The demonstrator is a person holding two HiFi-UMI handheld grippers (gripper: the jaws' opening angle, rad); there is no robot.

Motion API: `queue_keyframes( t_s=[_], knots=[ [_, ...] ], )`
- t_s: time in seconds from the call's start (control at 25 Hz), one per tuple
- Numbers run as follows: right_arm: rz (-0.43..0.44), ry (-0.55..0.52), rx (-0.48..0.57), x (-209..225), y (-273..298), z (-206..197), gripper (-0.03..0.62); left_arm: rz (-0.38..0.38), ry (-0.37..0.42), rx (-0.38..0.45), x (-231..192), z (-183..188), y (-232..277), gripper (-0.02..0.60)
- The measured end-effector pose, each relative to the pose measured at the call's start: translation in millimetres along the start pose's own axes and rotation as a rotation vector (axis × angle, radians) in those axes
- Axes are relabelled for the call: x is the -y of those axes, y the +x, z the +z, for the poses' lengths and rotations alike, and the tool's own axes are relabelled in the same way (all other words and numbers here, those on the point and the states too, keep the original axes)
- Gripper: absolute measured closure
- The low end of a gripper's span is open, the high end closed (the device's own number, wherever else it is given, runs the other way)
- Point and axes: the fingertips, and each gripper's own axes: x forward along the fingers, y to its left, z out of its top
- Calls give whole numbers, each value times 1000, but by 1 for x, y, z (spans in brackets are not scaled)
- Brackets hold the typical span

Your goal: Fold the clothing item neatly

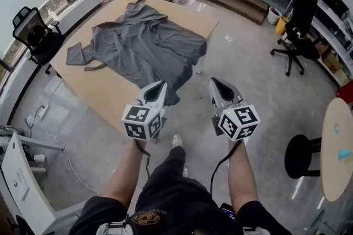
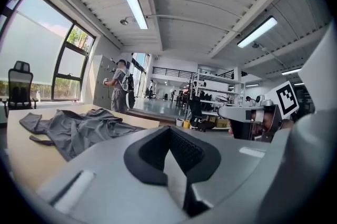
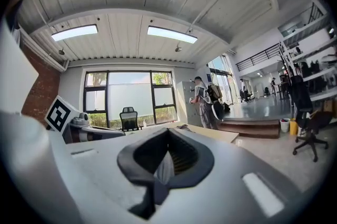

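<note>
Upper centre of the frame: grey garment [image 1: 144, 43] lies unfolded, nothing gripped yet.
Rumpled, sleeves askew, it sprawls across the tan board [image 1: 107, 93] on the floor, while the left gripper [image 1: 159, 87] and right gripper [image 1: 218, 85] hang at lower centre, each with jaws pressed together and empty. Best play from here, by the look of it: open both, pinch two matching corners low, and draw the cloth flat before any fold.
</note>
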Motion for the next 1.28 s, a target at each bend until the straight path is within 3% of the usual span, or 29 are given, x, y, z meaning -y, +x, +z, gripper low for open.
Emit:
queue_keyframes(
  t_s=[0.4,0.6,0.76,0.88,1.04,1.28],
  knots=[
    [39,-90,-130,89,116,4,591,29,-64,6,-58,4,123,574],
    [74,-90,-164,115,168,-1,591,98,-90,-11,-98,2,154,574],
    [163,-89,-186,124,210,-8,591,177,-90,-22,-118,0,170,574],
    [254,-110,-204,126,239,-17,591,262,-61,-41,-132,-9,179,574],
    [423,-141,-242,126,263,-31,591,427,-79,-73,-145,-25,175,574],
    [721,-180,-311,83,263,-71,591,716,-123,-117,-146,-51,119,574]
  ],
)
